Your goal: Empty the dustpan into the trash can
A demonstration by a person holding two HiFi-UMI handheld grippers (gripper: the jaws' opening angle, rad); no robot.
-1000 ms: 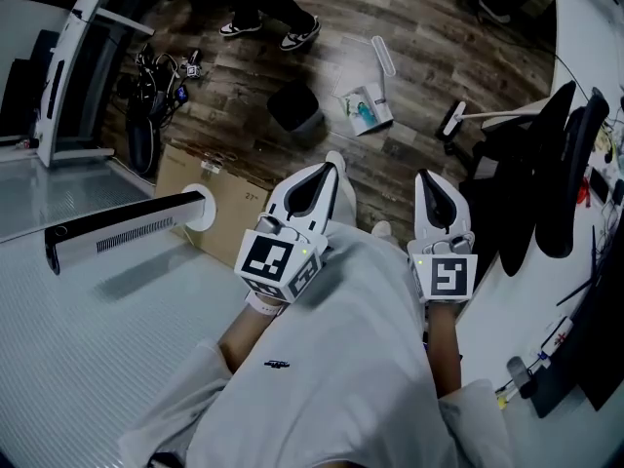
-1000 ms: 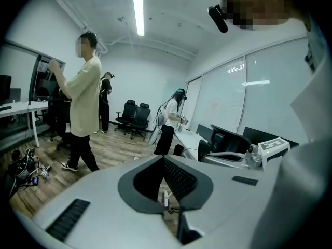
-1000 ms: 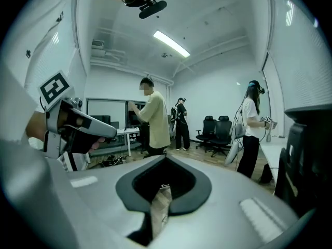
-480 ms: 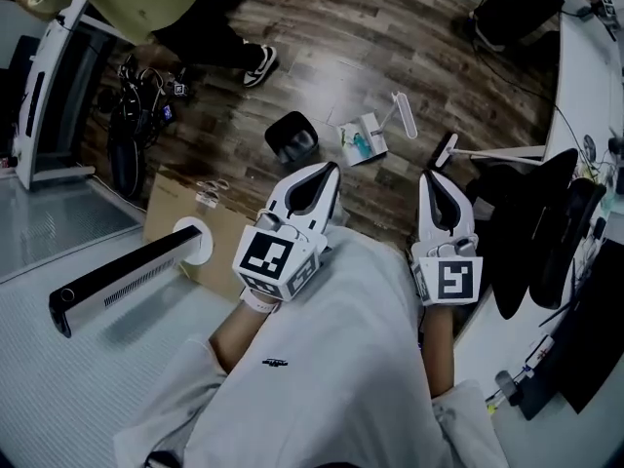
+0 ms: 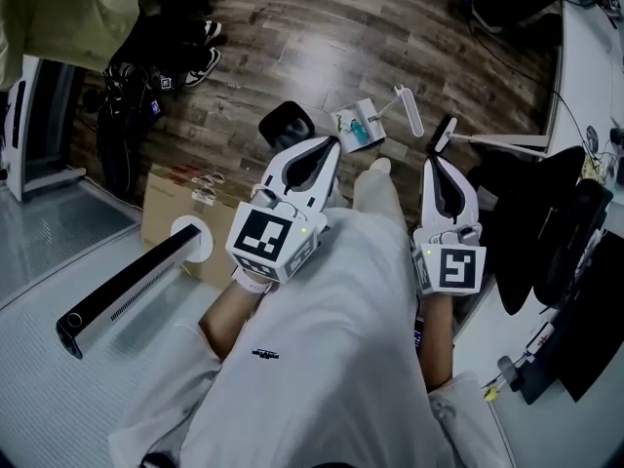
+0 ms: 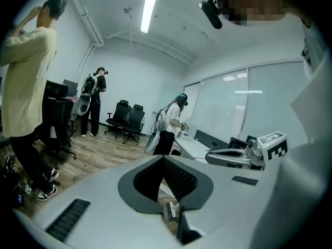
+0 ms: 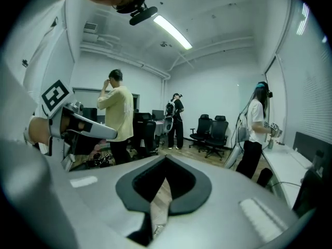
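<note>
**A:** Where was the white plastic dustpan (image 5: 357, 126) at that moment?

**B:** It lay flat on the dark wood-plank floor (image 5: 322, 27), ahead of the person, with some blue-green litter in it. Its long white handle was on its right side. Nothing was touching it.

**A:** And the small black open-topped trash can (image 5: 286, 125)?

**B:** It stood on the floor just left of the dustpan. It was close, though I could not tell whether the two touched.

**A:** What about the grippers?

**B:** The white left gripper (image 5: 332, 144) was held out in front of the person's chest. Its fingers were together and there was nothing between them. In the head view its tip lay over the spot between trash can and dustpan, but it was up off the floor. The white right gripper (image 5: 430, 162) was alongside it, its fingers also closed and empty.

**A:** Anything else nearby?

**B:** A black-headed brush with a long white handle (image 5: 444, 136) lay on the floor right of the dustpan. A brown cardboard box (image 5: 171, 198) sat to the left. A person in a pale yellow top (image 5: 58, 13) was at the far left.
</note>
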